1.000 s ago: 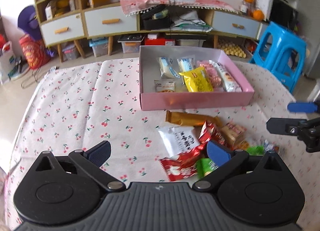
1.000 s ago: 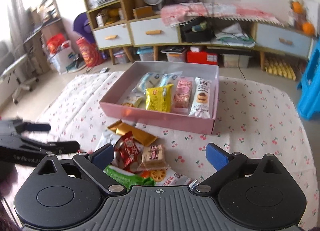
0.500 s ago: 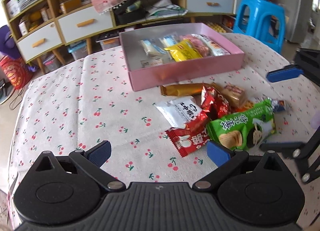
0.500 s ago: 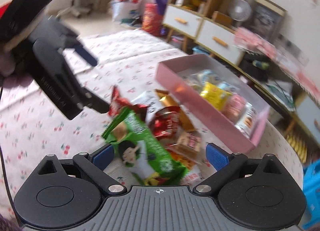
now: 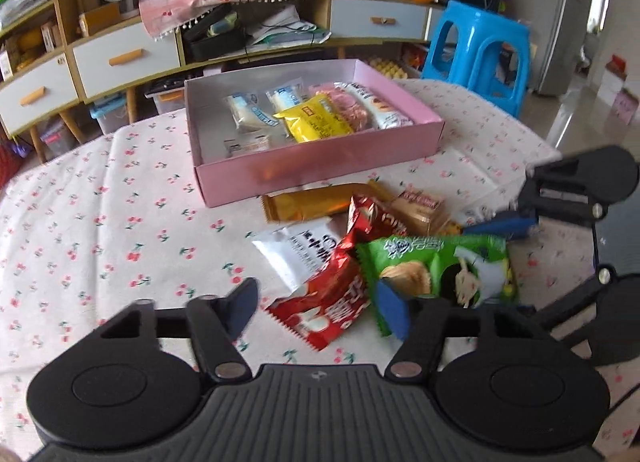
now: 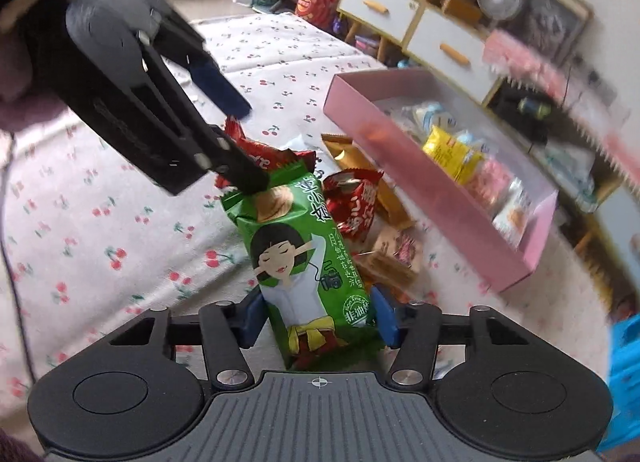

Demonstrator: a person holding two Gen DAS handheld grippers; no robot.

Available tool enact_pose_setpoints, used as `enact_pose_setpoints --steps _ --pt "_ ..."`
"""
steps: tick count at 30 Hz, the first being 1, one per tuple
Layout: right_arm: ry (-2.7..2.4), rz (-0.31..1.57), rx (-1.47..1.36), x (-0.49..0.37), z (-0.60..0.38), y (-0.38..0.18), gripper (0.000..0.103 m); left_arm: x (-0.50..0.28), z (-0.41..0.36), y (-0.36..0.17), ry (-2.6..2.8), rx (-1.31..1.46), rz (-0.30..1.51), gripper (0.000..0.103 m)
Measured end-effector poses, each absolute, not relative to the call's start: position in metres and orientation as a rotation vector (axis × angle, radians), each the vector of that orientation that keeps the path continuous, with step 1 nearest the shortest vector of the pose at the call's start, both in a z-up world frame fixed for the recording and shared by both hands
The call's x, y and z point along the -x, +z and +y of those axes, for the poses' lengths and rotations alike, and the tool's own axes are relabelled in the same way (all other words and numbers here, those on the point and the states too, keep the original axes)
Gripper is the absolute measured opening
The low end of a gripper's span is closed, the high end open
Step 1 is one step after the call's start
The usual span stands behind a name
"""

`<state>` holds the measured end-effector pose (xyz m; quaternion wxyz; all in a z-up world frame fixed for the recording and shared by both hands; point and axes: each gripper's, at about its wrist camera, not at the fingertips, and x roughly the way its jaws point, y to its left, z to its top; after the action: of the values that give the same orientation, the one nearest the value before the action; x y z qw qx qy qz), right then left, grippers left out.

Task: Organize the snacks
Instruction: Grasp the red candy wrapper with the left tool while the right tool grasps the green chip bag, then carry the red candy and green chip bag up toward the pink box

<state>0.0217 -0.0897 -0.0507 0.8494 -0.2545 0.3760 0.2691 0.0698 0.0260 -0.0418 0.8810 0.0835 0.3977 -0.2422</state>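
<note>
Close wrist views, both facing pink box [image 5: 320, 169]

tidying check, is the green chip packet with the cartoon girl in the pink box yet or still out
Still out. The green chip packet sits between the right gripper fingers, over the loose snack pile on the cherry-print tablecloth, short of the pink box.

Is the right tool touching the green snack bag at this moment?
Touching. In the right wrist view, the two blue fingers of the right tool press against both sides of the green snack bag, with no gap visible.
</note>
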Motion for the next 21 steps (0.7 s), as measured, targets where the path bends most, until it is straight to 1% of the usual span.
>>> enact_pose_setpoints --steps 2,4,5,7,9,15,17,19,21 --pt "0.572 0.833 0.477 -0.023 -0.094 -0.048 0.050 -0.074 0.028 -0.043 -0.505 -0.129 0.846 0.053" --pt "0.567 0.885 0.398 -0.027 -0.100 -0.045 0.050 -0.076 0.030 -0.042 -0.519 -0.076 0.866 0.047" --pt "0.566 0.916 0.345 -0.030 -0.104 -0.043 0.050 -0.075 0.031 -0.041 -0.526 -0.059 0.873 0.045" --pt "0.555 0.972 0.254 -0.034 -0.111 -0.040 0.050 -0.073 0.030 -0.038 -0.524 -0.056 0.874 0.035" --pt "0.537 1.027 0.185 -0.038 -0.117 -0.040 0.050 -0.071 0.033 -0.036 -0.516 -0.055 0.884 0.030" --pt "0.527 1.126 0.028 -0.037 -0.131 -0.039 0.049 -0.069 0.046 -0.035 -0.495 -0.001 0.924 0.025" --pt "0.526 1.115 0.037 -0.033 -0.131 -0.037 0.051 -0.070 0.049 -0.035 -0.479 0.006 0.941 0.024" --pt "0.518 1.097 0.054 -0.029 -0.131 -0.035 0.051 -0.071 0.050 -0.035 -0.463 -0.003 0.960 0.016" --pt "0.515 1.086 0.068 -0.028 -0.130 -0.033 0.051 -0.072 0.050 -0.038 -0.426 -0.025 0.987 0.016"
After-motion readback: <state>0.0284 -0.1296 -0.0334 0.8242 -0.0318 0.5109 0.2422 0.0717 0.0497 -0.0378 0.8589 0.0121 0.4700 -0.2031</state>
